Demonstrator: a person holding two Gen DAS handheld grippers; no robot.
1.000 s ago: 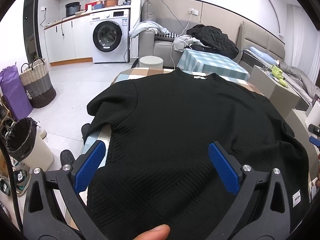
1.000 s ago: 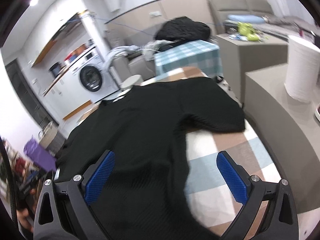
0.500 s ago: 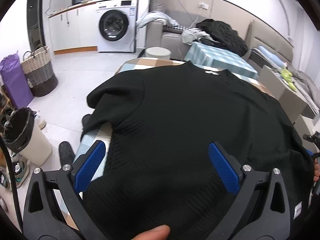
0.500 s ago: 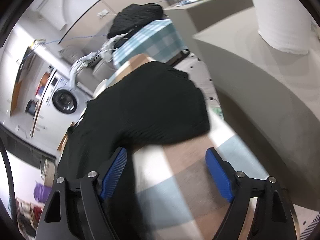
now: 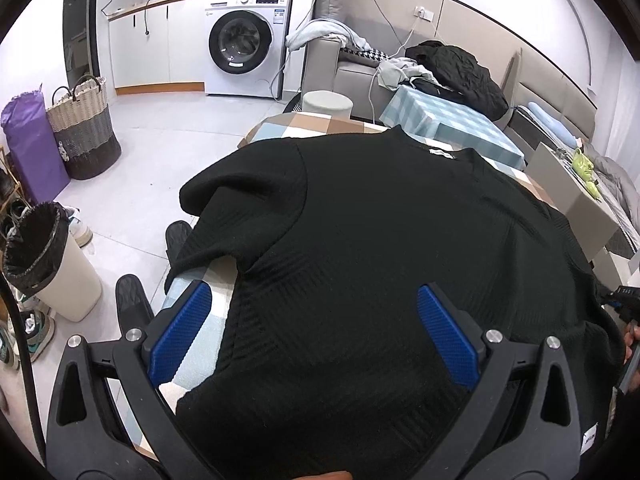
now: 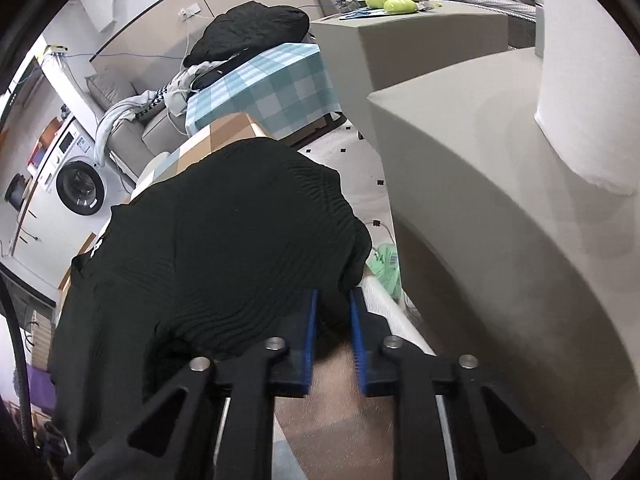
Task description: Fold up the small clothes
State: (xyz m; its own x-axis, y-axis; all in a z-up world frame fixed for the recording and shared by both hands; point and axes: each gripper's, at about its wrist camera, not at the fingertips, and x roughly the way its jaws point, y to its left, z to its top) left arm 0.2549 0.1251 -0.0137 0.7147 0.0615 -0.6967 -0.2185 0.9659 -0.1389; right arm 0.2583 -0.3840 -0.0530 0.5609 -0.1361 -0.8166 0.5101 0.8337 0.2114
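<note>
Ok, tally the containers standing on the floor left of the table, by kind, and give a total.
Woven laundry basket: 1
Lined waste bin: 1
Purple bag: 1
Total: 3

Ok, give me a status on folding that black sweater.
Done: the black sweater lies spread flat on the checked tablecloth. In hand: the right gripper has just been closing, pinching the sleeve edge; the left gripper hovers open. Left: every fold.

left gripper (image 5: pixel 312 334): fingers wide apart | black sweater (image 5: pixel 400 260): flat on checked table (image 5: pixel 200 344)
</note>
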